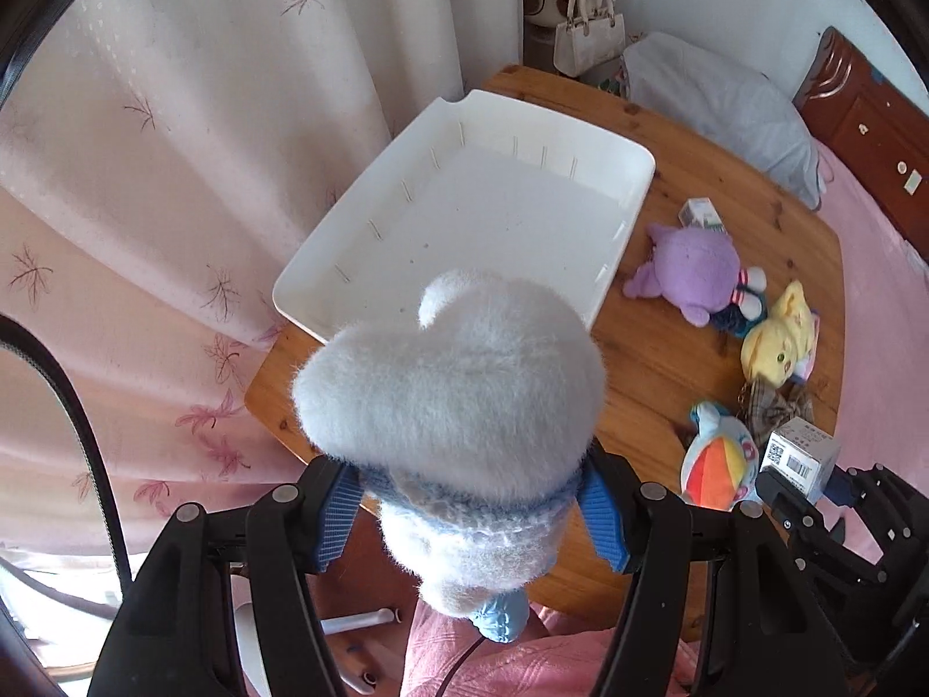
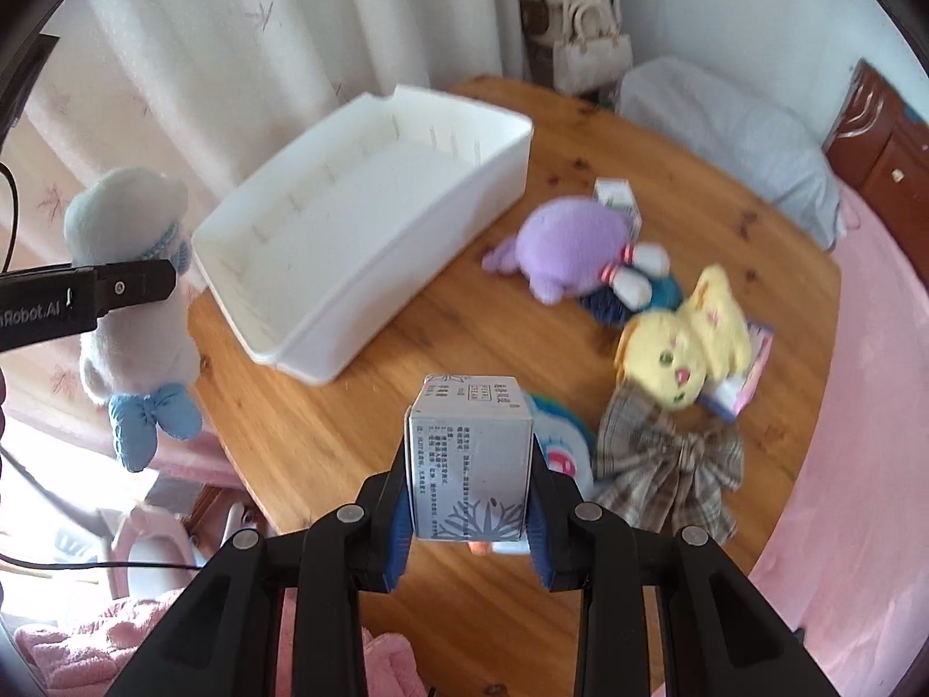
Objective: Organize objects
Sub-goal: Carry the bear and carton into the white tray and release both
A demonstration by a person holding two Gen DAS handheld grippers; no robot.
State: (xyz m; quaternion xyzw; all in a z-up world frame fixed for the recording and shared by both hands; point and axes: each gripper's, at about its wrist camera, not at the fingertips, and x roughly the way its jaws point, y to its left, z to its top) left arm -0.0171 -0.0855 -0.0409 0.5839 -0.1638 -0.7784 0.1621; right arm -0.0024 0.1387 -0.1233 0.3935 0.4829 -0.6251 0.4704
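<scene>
My left gripper (image 1: 470, 499) is shut on a pale blue plush toy (image 1: 447, 383) at its blue knitted scarf, hanging over the near corner of the white tray (image 1: 493, 215). From the right wrist view the same plush (image 2: 128, 348) hangs left of the table edge, beside the tray (image 2: 348, 215). My right gripper (image 2: 470, 523) is shut on a small white printed box (image 2: 470, 453) above the wooden table (image 2: 325, 441). On the table lie a purple plush (image 2: 569, 244), a yellow plush (image 2: 685, 342), a rainbow plush (image 2: 560, 441) and a plaid bow (image 2: 668, 459).
A second small box (image 2: 618, 197) stands behind the purple plush, and a pink packet (image 2: 749, 372) lies under the yellow one. Curtains (image 1: 203, 174) hang left of the table. A grey pillow (image 1: 726, 104) and pink bed (image 2: 859, 406) border the right side.
</scene>
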